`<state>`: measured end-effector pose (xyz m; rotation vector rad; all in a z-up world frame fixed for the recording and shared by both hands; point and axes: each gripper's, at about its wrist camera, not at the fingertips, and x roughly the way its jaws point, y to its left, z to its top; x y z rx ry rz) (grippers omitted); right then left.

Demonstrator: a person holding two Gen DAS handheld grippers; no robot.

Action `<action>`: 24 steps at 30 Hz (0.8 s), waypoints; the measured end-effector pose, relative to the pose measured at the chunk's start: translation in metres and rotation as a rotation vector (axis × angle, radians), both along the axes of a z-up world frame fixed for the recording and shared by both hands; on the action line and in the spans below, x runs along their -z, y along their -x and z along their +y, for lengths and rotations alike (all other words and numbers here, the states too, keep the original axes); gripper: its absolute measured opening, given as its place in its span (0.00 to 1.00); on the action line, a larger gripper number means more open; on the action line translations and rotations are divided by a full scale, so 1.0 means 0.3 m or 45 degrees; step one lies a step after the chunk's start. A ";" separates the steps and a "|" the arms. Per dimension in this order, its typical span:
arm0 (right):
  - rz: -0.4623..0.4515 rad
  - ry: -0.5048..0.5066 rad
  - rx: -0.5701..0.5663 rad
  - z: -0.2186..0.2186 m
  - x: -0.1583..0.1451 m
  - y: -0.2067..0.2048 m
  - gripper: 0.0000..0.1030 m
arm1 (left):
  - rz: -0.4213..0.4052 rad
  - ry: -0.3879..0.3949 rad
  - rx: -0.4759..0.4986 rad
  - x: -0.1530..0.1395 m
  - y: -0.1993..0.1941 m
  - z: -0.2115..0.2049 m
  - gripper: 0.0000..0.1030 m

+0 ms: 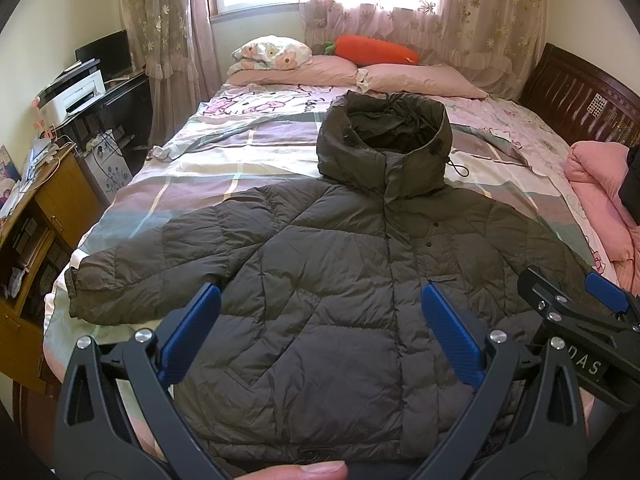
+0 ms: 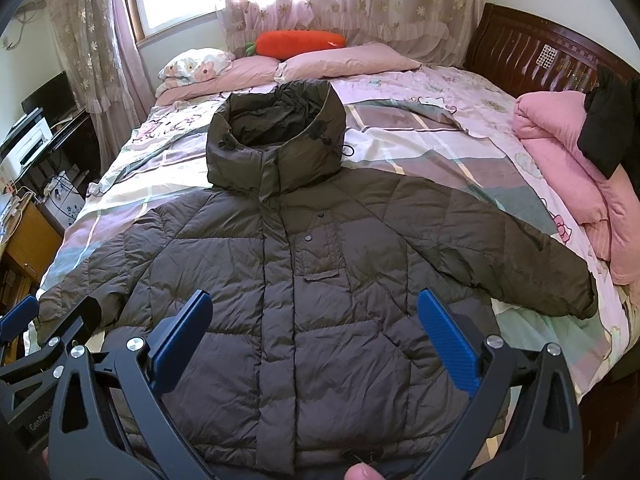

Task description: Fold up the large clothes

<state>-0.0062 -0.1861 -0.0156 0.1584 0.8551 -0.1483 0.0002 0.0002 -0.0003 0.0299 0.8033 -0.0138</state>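
A dark olive hooded puffer jacket (image 1: 320, 264) lies flat, front up, on the bed, sleeves spread to both sides, hood (image 1: 384, 144) pointing toward the pillows. It also shows in the right wrist view (image 2: 312, 280). My left gripper (image 1: 320, 312) is open and empty, held above the jacket's lower body. My right gripper (image 2: 316, 316) is open and empty, above the jacket's lower front. The right gripper also shows at the right edge of the left wrist view (image 1: 576, 312), and the left gripper at the left edge of the right wrist view (image 2: 36, 328).
The bed (image 1: 248, 148) has a patterned sheet, pink pillows (image 1: 420, 78) and an orange carrot plush (image 1: 376, 50) at the far end. A folded pink quilt (image 2: 568, 168) lies on the right side. A wooden cabinet (image 1: 36, 216) and a desk with a printer (image 1: 72, 96) stand at the left.
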 end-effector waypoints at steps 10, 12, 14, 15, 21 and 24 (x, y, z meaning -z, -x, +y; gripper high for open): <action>0.000 0.000 0.000 0.000 0.000 0.000 0.99 | 0.000 -0.002 0.000 0.000 0.000 0.000 0.98; 0.001 -0.001 0.001 0.002 0.002 0.001 0.99 | 0.001 -0.002 0.000 0.000 0.000 0.000 0.98; 0.001 0.000 0.000 0.003 0.004 0.001 0.99 | 0.002 -0.002 0.000 0.000 0.000 0.000 0.98; 0.000 0.000 0.000 0.002 0.004 0.001 0.99 | 0.002 -0.001 0.000 0.000 0.000 0.000 0.98; 0.001 -0.001 0.002 0.002 0.005 0.000 0.99 | 0.002 -0.002 0.000 0.002 -0.001 0.000 0.98; 0.002 -0.001 0.002 0.001 0.005 -0.001 0.99 | 0.002 -0.002 0.000 0.007 -0.004 0.001 0.98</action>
